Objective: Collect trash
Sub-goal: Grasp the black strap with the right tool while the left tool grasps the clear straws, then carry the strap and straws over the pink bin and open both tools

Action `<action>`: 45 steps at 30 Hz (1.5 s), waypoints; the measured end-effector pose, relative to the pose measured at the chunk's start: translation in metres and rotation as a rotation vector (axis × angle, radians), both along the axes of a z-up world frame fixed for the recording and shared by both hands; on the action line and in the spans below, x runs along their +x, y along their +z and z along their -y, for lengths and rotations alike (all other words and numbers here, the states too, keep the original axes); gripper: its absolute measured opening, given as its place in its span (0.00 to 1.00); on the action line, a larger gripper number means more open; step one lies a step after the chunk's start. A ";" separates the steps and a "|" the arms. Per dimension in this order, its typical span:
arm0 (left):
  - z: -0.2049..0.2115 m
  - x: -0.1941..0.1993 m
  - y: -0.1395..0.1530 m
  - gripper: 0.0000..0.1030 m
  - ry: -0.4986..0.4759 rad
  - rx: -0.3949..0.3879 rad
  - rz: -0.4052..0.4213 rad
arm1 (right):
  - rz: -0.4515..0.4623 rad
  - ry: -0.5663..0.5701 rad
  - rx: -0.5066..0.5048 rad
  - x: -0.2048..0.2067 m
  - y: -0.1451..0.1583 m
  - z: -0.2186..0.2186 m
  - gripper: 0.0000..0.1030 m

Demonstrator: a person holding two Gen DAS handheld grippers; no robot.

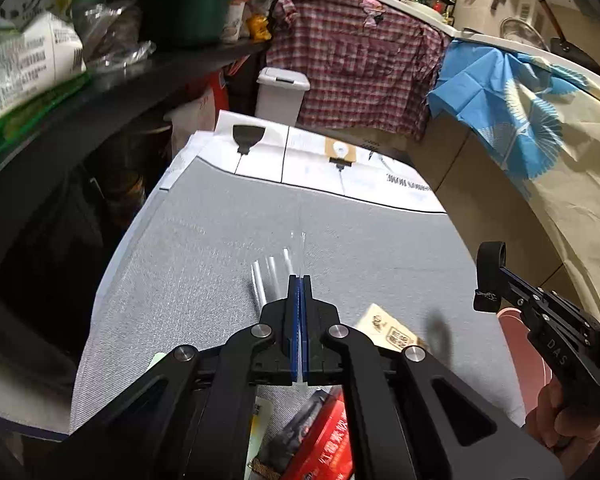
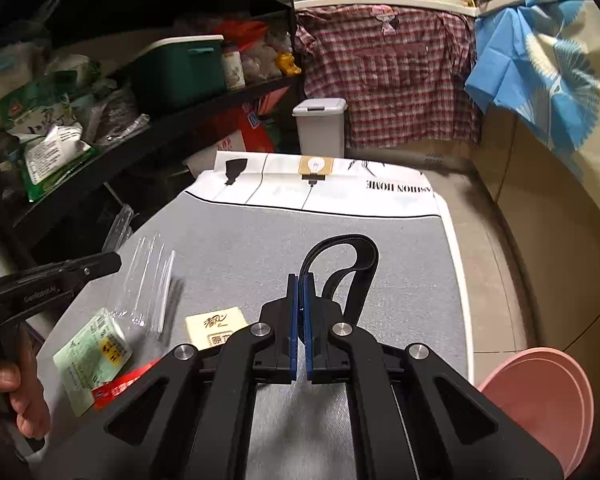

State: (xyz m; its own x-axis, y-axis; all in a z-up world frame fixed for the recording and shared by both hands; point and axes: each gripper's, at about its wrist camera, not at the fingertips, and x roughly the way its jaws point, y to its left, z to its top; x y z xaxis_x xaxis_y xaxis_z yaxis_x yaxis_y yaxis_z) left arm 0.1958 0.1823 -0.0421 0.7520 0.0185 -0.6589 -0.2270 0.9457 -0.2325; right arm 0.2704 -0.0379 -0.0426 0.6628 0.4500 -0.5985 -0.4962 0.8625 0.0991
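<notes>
trash is partly in hand: the left tool (image 1: 299, 280) is clamped on a clear plastic wrapper (image 2: 148, 280), the right tool (image 2: 302, 280) on a black strap (image 2: 354, 264), while packets (image 2: 92, 356) lie on the bench (image 2: 240, 248) beside the pink bin (image 2: 540, 392).

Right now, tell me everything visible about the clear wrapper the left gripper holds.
The clear wrapper is thin, see-through plastic film with white straws showing inside. It looks creased and glossy, and blurred. The left gripper is shut on one edge, so it hangs lifted above the grey mat, over the green packet. From the left wrist the straws jut forward beside the fingers. Whether its lower end touches the packet is unclear.
</notes>
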 end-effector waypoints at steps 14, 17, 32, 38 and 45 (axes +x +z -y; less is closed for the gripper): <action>0.028 -0.023 0.033 0.00 -0.059 0.036 0.062 | 0.063 -0.008 0.023 -0.035 0.044 0.032 0.03; 0.032 -0.029 0.039 0.00 -0.068 0.038 0.070 | 0.060 -0.011 0.023 -0.039 0.050 0.037 0.03; 0.055 -0.052 0.061 0.00 -0.131 0.043 0.110 | 0.130 -0.008 -0.036 -0.073 0.087 0.079 0.03; 0.068 -0.055 0.066 0.00 -0.160 0.051 0.118 | 0.159 -0.023 -0.037 -0.080 0.099 0.106 0.03; 0.088 -0.054 0.069 0.00 -0.202 0.050 0.124 | 0.154 -0.090 -0.012 -0.081 0.091 0.142 0.03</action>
State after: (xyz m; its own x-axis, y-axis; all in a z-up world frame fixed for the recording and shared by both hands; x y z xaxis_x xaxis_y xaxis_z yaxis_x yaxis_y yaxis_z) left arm 0.1419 0.0941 0.0267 0.8188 -0.1101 -0.5634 -0.0045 0.9802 -0.1981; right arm 0.1895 -0.1796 0.0480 0.7845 0.3779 -0.4917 -0.4253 0.9049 0.0169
